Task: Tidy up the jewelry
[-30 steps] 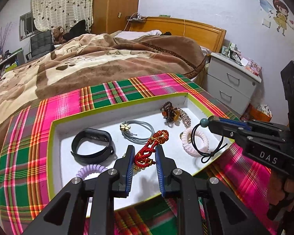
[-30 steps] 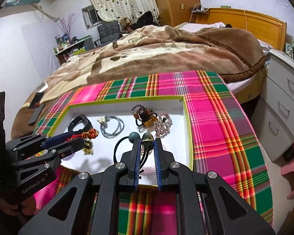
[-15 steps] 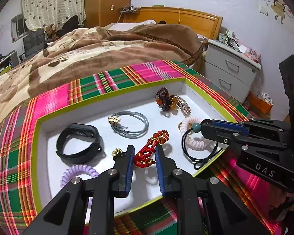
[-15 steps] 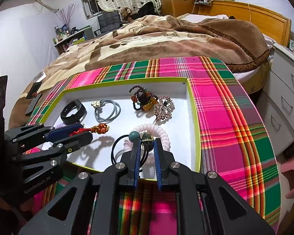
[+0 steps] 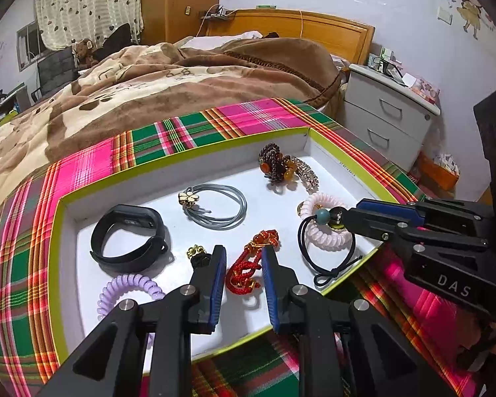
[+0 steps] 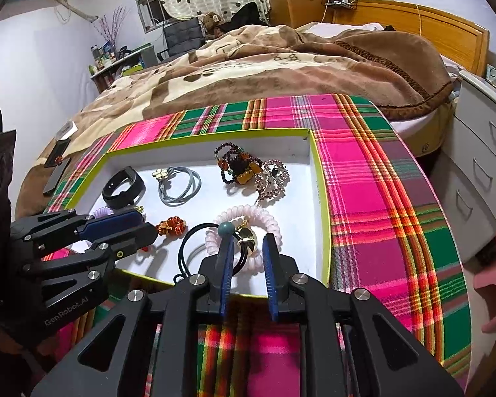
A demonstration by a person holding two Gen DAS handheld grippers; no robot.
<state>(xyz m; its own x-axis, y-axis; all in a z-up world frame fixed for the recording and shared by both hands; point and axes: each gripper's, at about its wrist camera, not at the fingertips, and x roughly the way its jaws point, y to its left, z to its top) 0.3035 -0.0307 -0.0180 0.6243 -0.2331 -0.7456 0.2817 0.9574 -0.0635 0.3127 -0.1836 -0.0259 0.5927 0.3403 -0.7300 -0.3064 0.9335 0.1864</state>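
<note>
Both tongs work over the white tray (image 6: 315, 178) on the plaid cloth (image 6: 373, 198). The right gripper (image 6: 246, 248) stands with its jaws apart, no longer pinching anything; the black elastic hair tie (image 6: 188, 248) with its teal bead (image 6: 225, 228) and gold bead lies just ahead of and between the fingertips, draped over the pink coil band (image 6: 248, 218) near the tray's front rim. The left gripper (image 5: 239, 264) also has its jaws apart, straddling the red knotted cord charm (image 5: 248, 264), which rests on the tray floor between the pads — contact cannot be confirmed. Judgement: the step in hand is release and withdrawal of the right tongs. To do it well, back straight out along the finger line so the elastic loop does not snag a pad, and keep clear of the left tongs, which sit close on that side.
</note>
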